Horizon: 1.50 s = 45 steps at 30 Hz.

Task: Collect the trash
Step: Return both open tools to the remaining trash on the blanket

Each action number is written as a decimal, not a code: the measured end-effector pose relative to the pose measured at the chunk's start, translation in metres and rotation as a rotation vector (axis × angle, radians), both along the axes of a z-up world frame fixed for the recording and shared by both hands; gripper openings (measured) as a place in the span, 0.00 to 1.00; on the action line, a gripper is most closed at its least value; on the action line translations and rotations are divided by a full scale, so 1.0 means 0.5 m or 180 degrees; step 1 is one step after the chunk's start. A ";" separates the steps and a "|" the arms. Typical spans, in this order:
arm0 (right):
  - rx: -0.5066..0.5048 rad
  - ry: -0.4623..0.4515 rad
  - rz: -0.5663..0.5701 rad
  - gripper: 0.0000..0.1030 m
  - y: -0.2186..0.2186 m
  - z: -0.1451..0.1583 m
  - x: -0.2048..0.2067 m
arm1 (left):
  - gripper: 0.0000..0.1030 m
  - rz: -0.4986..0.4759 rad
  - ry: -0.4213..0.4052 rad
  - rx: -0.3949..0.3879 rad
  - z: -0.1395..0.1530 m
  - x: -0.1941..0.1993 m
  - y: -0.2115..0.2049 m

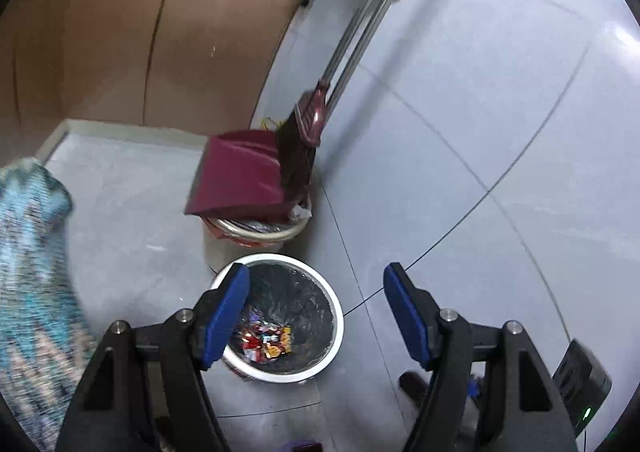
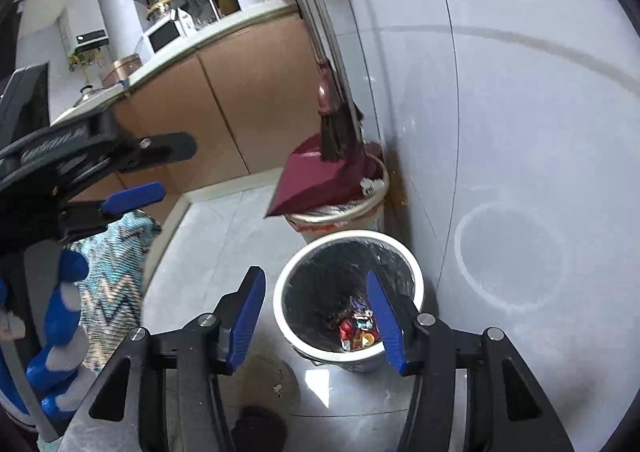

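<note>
A white trash bin (image 1: 335, 316) with a black liner stands on the grey floor, with colourful wrappers (image 1: 267, 340) at its bottom. My left gripper (image 1: 316, 312) hovers above it, open, with nothing between its blue pads. In the right wrist view the same bin (image 2: 348, 236) sits just ahead, and the wrappers (image 2: 358, 332) show inside it. My right gripper (image 2: 316, 322) is open over the bin's left side and holds nothing. The left gripper (image 2: 160, 169) also shows at the upper left of that view, open and empty.
Behind stands a second bin (image 1: 256, 238) with a maroon dustpan (image 1: 240, 171) resting on top and a broom (image 1: 298, 139) leaning on the wall. Brown cabinets (image 1: 120, 51) close off the back. A patterned blue cloth (image 1: 32, 252) lies on the left.
</note>
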State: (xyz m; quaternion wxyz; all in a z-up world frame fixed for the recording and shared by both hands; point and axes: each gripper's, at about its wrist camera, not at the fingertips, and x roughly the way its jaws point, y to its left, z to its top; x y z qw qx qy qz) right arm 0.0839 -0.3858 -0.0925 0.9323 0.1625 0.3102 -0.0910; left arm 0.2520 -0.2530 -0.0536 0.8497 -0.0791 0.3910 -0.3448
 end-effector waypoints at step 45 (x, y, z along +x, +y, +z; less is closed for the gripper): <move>0.0332 -0.0471 0.2254 0.49 0.556 0.220 -0.063 | 0.66 0.1850 -0.0166 0.0175 0.022 -0.425 0.888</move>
